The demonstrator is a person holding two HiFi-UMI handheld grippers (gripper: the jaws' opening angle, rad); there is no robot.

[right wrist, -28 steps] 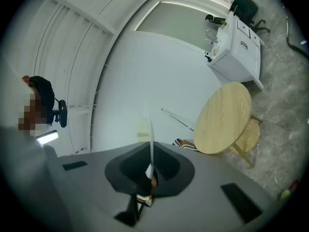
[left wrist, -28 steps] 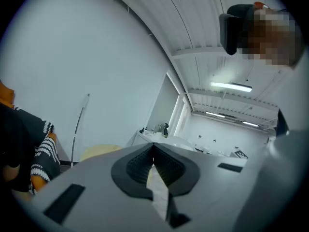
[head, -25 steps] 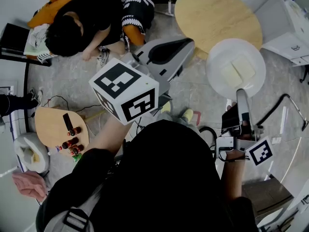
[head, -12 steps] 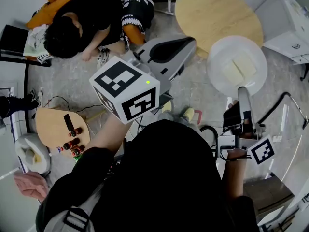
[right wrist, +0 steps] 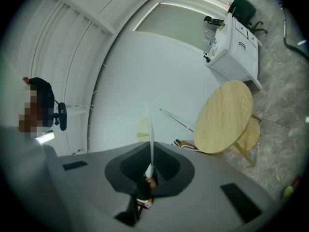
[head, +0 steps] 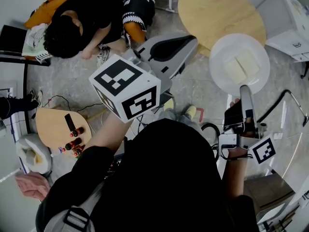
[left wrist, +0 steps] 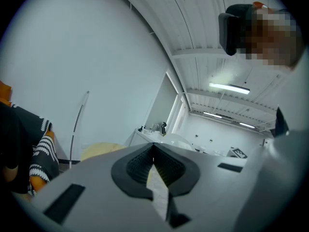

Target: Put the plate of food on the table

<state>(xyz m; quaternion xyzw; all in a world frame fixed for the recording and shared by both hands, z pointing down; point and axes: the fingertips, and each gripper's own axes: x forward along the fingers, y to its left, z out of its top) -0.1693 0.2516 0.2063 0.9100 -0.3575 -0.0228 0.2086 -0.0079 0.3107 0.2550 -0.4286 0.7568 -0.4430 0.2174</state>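
Observation:
A white plate [head: 227, 52] carrying two pale slabs of food [head: 241, 65] hangs over the floor, just short of the round wooden table [head: 219, 11]. My right gripper [head: 244, 92] is shut on the plate's near rim. In the right gripper view the plate [right wrist: 150, 129] shows edge-on as a thin white line clamped in the right gripper [right wrist: 149, 166], with the table [right wrist: 227, 115] ahead to the right. My left gripper [head: 187, 45] is held out to the left of the plate, apart from it. Its jaws [left wrist: 153, 151] are shut and hold nothing.
A person in black [head: 72, 23] sits on the floor at the upper left. A small wooden stool [head: 58, 124] with little bottles stands at the left beside a white bowl [head: 31, 153]. White cabinets [head: 289, 23] fill the upper right. Cables lie on the floor.
The whole view has slid slightly. Plate and both grippers keep their places relative to each other, and the grip on the rim is unchanged.

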